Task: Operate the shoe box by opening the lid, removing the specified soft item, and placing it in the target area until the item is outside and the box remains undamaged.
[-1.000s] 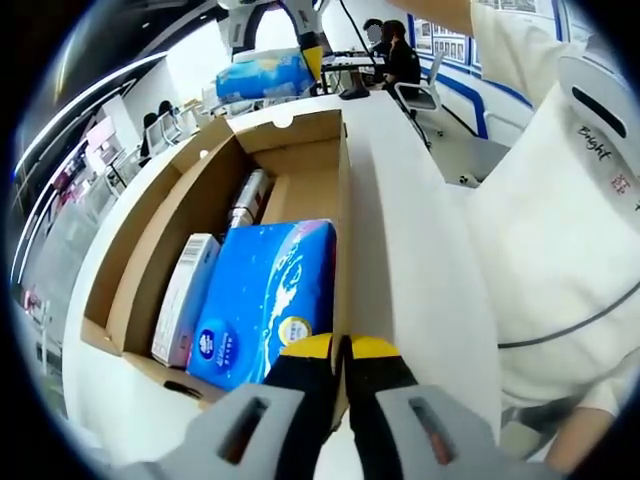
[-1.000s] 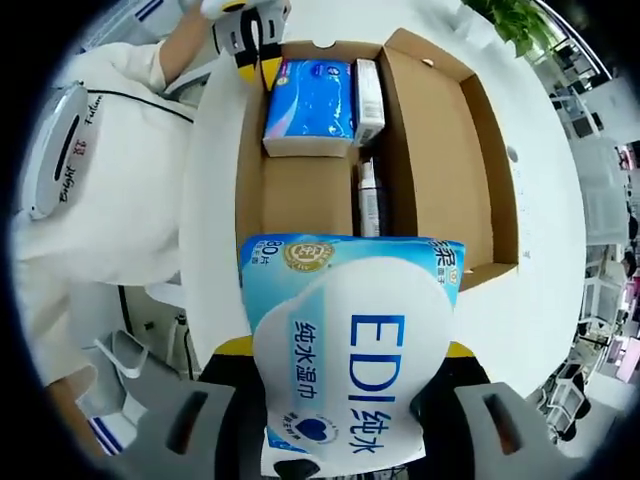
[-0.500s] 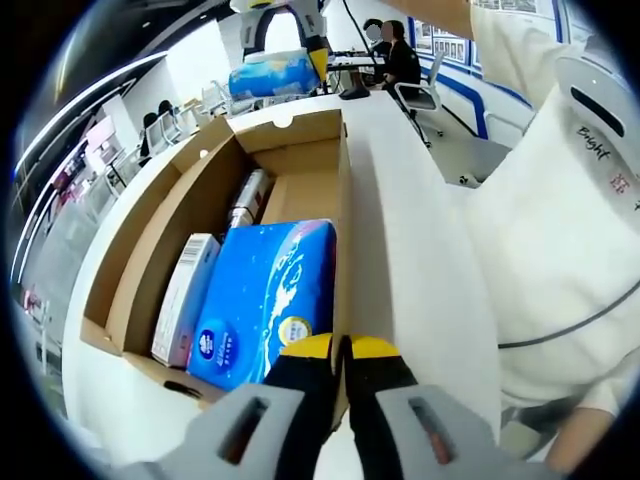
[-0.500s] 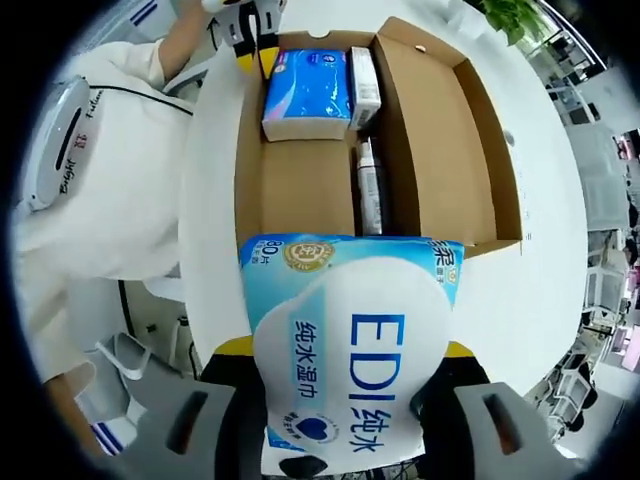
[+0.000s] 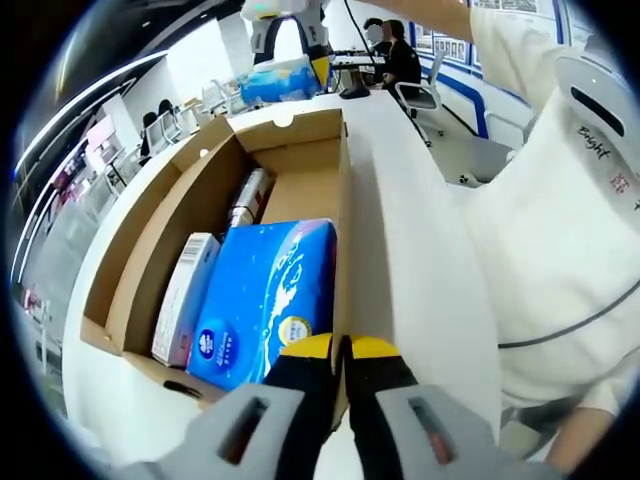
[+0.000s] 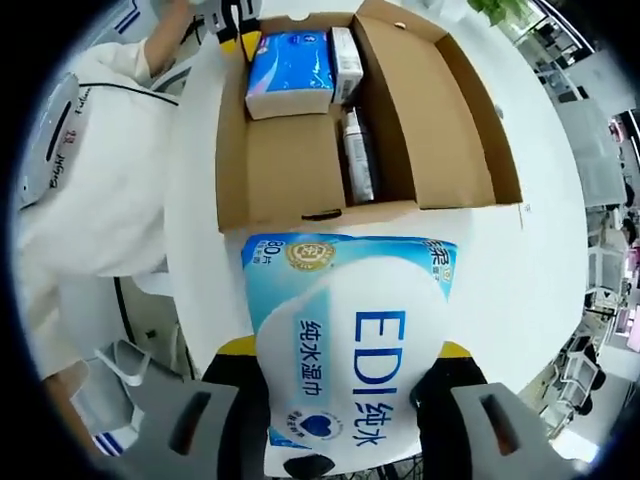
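My shoe box (image 6: pixel 300 180) sits open on the white table (image 6: pixel 520 270), its lid (image 6: pixel 440 120) folded flat alongside. Inside lie a blue tissue pack (image 6: pixel 290 72), a slim white carton (image 6: pixel 346 62) and a tube-like item (image 6: pixel 355 160), all at the far end by my left gripper (image 6: pixel 232 22). My right gripper (image 6: pixel 345 380) grips the EDI wet wipes pack (image 6: pixel 350 340) between its jaws, outside the box, above the table beyond its near wall, long axis running away from me.

My left gripper (image 5: pixel 342 350) has its jaws pressed together on the box's side wall (image 5: pixel 343 200), beside the blue pack (image 5: pixel 265 295).
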### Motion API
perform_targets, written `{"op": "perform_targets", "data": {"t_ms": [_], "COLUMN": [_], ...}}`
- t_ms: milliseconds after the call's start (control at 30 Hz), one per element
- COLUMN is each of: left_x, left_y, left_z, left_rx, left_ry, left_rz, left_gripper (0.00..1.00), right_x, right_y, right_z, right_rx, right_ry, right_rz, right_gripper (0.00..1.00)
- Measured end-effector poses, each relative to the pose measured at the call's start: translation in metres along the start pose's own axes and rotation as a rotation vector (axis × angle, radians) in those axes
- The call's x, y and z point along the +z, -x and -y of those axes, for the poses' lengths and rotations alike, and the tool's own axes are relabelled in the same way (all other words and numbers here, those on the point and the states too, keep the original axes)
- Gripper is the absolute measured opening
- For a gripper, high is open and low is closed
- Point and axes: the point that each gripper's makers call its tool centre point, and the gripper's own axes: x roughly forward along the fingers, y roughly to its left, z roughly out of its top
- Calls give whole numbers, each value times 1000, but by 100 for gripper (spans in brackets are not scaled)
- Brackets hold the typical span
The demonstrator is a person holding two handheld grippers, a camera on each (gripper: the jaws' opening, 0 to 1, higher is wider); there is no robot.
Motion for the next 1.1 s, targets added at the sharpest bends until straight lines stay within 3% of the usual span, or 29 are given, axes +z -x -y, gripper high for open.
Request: {"op": "perform_targets", "data": {"t_ms": [533,1100], "left_x": [0,0], "left_y": [0,0], "left_z": [0,-1], "left_rx": [-3,-2], "left_ry": [4,5], "left_rz": [-2,0], "left_gripper": [3,3], "right_x": [-10,-7], "right_y": [-26,-46], "right_z": [-10,-15], "right_rx": [37,71], "right_ry": [5,21], "right_rz": [-4,8], "right_gripper": [57,58]}}
